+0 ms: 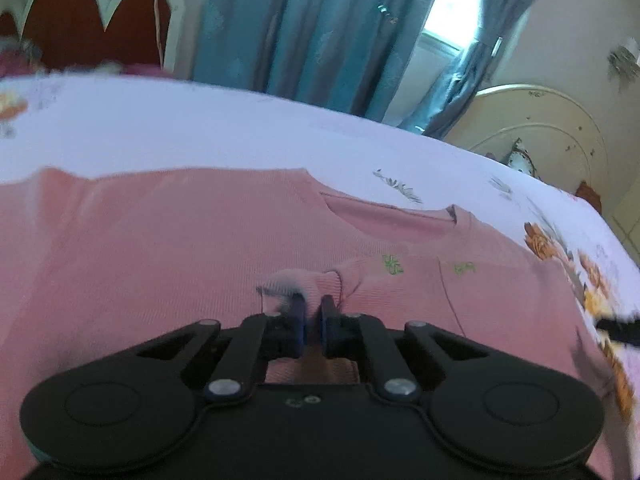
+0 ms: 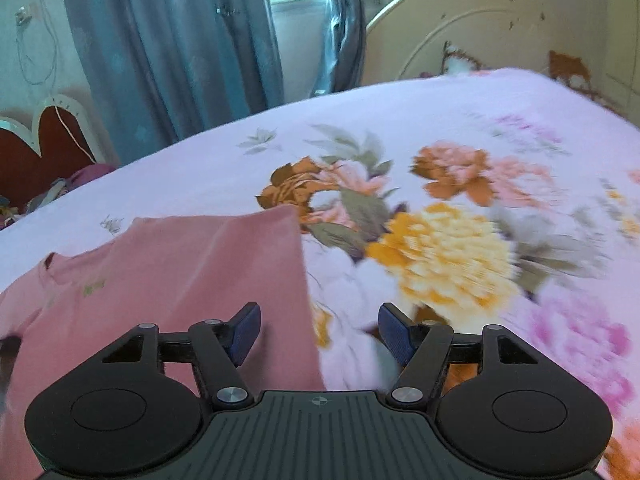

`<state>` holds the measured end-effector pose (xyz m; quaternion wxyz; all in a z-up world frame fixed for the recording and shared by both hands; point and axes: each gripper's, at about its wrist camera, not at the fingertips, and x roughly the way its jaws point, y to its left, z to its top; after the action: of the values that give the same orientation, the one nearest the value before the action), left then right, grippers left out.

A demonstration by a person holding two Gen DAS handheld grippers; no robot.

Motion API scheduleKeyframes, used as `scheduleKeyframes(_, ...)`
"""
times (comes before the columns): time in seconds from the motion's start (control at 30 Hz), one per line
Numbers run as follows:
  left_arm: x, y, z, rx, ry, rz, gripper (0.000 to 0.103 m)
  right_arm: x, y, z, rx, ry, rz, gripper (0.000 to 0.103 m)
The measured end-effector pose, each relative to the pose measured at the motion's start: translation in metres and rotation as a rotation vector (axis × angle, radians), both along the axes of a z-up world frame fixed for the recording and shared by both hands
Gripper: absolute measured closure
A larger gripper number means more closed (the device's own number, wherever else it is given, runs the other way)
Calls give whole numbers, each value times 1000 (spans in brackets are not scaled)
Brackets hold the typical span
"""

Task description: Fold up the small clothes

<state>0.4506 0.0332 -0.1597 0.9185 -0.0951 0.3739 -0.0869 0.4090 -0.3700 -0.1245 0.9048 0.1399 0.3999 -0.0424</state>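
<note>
left gripper (image 1: 313,310) fingers nearly together, clamped on a bunched fold of the pink shirt (image 1: 168,248). the pinched bit looks like a sleeve cuff, but it's blurred, can't say for sure. shirt lies spread flat on the floral bedsheet (image 1: 180,128) and fills most of the left wrist view; its neckline (image 1: 390,212) sits at about 1 o'clock from the fingertips, small green embroidery (image 1: 394,264) just beyond the pinch at 2 o'clock.

right gripper (image 2: 319,330) fingers wide apart, holding nothing. it hangs over the shirt's edge: left blue pad (image 2: 245,330) above pink fabric, right pad (image 2: 394,332) above bare sheet.

only the right wrist view shows the shirt's raised corner (image 2: 286,210) at 11 o'clock from the fingers, plus the big yellow and orange flower print (image 2: 444,256) at 1 o'clock. only the left view shows the neckline clearly and the pinch itself.

both views: teal curtains (image 1: 304,28) at 12 o'clock behind the bed, cream headboard (image 2: 472,20) toward 1–2 o'clock, red scalloped panel (image 1: 68,20) at 10 o'clock.
</note>
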Motion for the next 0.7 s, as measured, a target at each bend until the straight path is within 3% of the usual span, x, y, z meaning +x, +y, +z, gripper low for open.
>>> scheduleKeyframes(0.1, -14, 6, 6, 22, -59, 27, 97, 29, 3, -10, -6, 10, 13, 40)
scheduleKeyframes(0.17, -21, 10, 7, 35, -80, 48, 97, 46, 3, -18, -7, 26, 21, 54)
scheduleKeyframes(0.2, -22, 11, 5, 35, -75, 56, 97, 53, 1, -22, -4, 35, 19, 59)
scheduleKeyframes(0.37, -18, 9, 3, 59, -78, 75, 97, 74, -1, -25, -6, 36, 16, 62)
scheduleKeyframes(0.4, -17, 9, 1, 67, -69, 77, 97, 75, 0, -28, -26, 35, 12, 71)
scheduleKeyframes(0.47, -11, 8, -3, 81, -29, 73, 94, 75, 1, -29, -65, 21, 31, 71)
scheduleKeyframes(0.63, -3, 8, 10, 83, 40, 68, 65, 60, 17, -15, -99, 9, 27, 71)
scheduleKeyframes(0.7, -5, 14, 13, 64, 59, 75, 26, 45, 32, -5, -86, -11, 74, 71)
